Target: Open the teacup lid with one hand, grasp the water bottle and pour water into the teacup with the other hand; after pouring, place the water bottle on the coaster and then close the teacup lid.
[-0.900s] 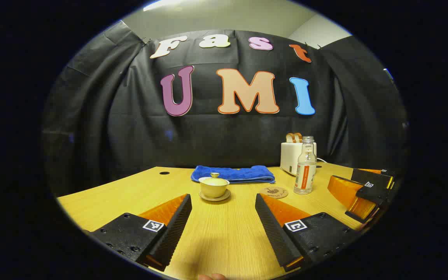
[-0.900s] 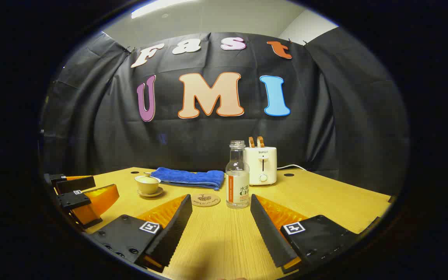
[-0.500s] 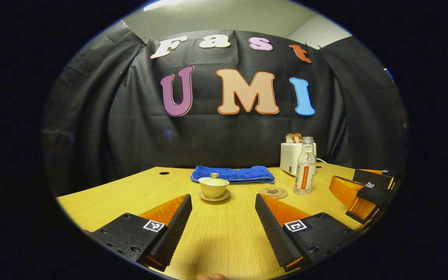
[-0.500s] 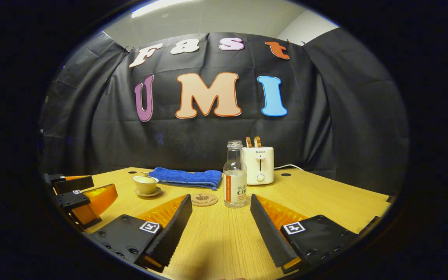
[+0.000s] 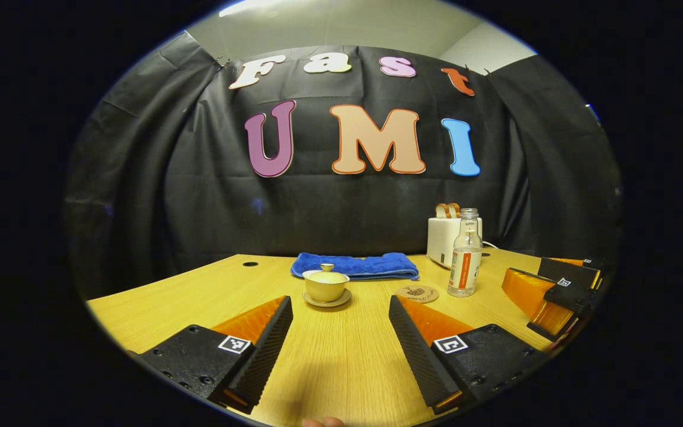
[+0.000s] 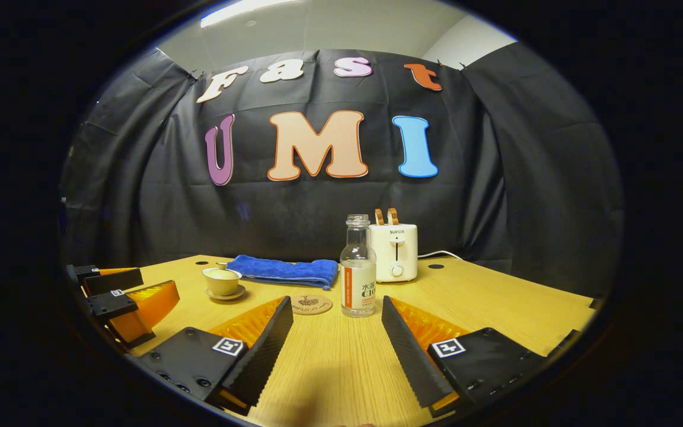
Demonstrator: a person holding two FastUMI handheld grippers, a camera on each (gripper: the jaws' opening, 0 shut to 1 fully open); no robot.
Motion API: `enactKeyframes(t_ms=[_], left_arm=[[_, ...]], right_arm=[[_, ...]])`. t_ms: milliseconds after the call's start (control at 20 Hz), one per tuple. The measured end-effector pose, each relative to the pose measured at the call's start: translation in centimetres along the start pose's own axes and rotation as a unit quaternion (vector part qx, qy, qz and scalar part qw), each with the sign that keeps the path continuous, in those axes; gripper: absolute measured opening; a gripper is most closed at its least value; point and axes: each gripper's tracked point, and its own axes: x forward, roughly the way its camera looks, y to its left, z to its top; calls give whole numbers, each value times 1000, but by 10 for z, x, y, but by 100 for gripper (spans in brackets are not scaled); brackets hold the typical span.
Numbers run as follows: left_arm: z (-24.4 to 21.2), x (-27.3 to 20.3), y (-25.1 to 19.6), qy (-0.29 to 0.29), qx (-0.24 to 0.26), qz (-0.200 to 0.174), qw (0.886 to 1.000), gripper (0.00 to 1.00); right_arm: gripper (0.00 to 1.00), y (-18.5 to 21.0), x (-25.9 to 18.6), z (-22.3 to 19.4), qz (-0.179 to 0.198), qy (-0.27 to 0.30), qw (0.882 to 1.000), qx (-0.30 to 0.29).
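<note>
A beige teacup with its lid on stands on a saucer, straight ahead of my open left gripper and well beyond its fingertips. The clear water bottle, capless and with an orange label, stands upright just past my open right gripper. A round cork coaster lies to the left of the bottle. In the left gripper view the bottle and coaster sit to the right of the cup. The teacup shows at the left in the right gripper view.
A folded blue towel lies behind the cup. A white toaster with bread slices stands behind the bottle, its cord trailing right. The wooden table has cable holes near its back edge. Black cloth closes off the rear.
The right gripper has drawn back slightly, so the bottle looks a little smaller and farther. The left gripper has held still. Both stay open.
</note>
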Motion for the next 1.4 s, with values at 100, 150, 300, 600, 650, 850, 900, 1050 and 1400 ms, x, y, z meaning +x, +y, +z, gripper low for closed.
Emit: enactKeyframes(t_ms=[100, 150, 300, 600, 650, 850, 900, 1050, 1400], left_arm=[[1, -1, 0, 0, 0, 0, 1000, 95], [0, 0, 0, 0, 0, -1, 1000, 95], [1, -1, -1, 0, 0, -3, 1000, 95], [1, -1, 0, 0, 0, -3, 1000, 95], [0, -1, -1, 0, 0, -3, 1000, 95], [1, 3, -2, -1, 0, -8, 1000, 95], [1, 4, -2, -1, 1, -8, 1000, 95], [0, 16, 3, -1, 1, -5, 1000, 95], [-1, 74, 16, 2, 3, 10, 1000, 95]], right_arm=[[98, 0, 0, 0, 0, 0, 1000, 0], [98, 0, 0, 0, 0, 0, 1000, 0], [98, 0, 0, 0, 0, 0, 1000, 0], [98, 0, -1, 0, 0, 0, 1000, 0], [98, 0, -1, 0, 0, 0, 1000, 0], [94, 0, -1, 0, 1, 0, 1000, 0], [94, 0, 0, 0, 3, 1, 1000, 0], [98, 0, 3, 0, 8, 2, 1000, 0], [98, -27, 24, 0, -2, 3, 1000, 0]])
